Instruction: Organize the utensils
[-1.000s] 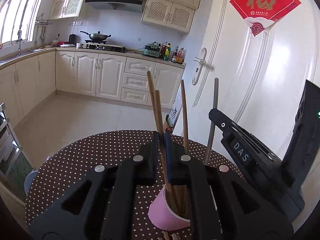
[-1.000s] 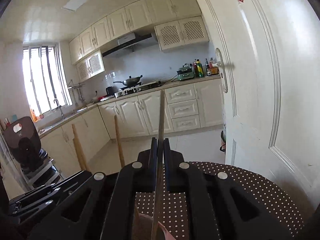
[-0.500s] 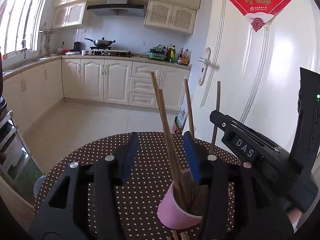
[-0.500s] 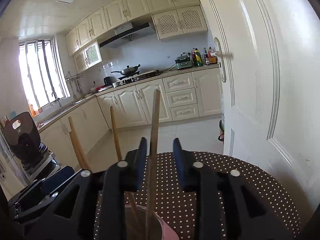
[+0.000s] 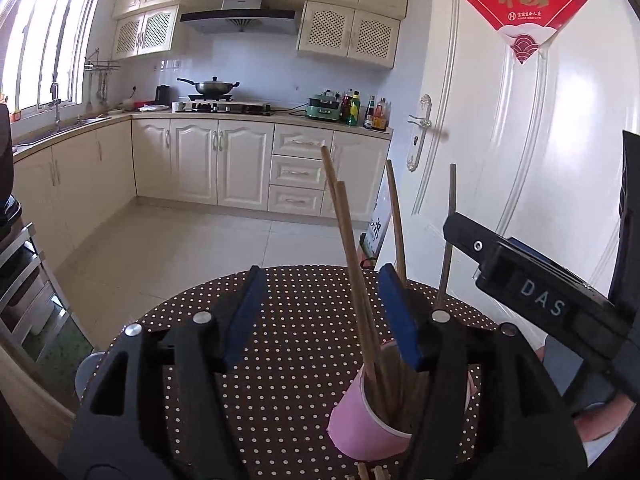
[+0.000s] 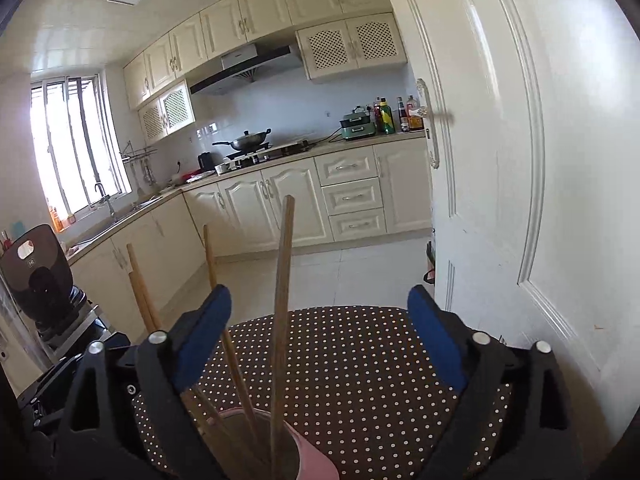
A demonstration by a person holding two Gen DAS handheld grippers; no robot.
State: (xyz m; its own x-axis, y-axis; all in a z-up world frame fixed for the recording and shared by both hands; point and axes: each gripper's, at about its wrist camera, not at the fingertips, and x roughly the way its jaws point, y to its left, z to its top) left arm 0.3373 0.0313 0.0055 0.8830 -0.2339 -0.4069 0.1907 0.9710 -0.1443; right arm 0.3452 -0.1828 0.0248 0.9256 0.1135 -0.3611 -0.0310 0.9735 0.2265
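Chopsticks [image 5: 352, 256] stand in pink cup [image 5: 360, 432] on tabletop [image 5: 296, 320]. Left gripper [image 5: 320, 312] and right gripper [image 6: 316, 332] just opened, jaws wide around sticks, gripping nothing. Risk: withdrawing jaws snag sticks, tipping cup.

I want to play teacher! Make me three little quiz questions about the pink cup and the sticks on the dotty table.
1. True or false: the left gripper is squeezing a chopstick.
2. What colour is the cup that holds the chopsticks? A) blue B) pink C) green
3. Fill in: the cup stands on a brown tablecloth covered in white ____.

Key
1. False. Its jaws have just been opening; the chopsticks stand between the pads, untouched. The right gripper has just been opening too, with chopsticks standing free between its pads.
2. B, pink.
3. Dots.
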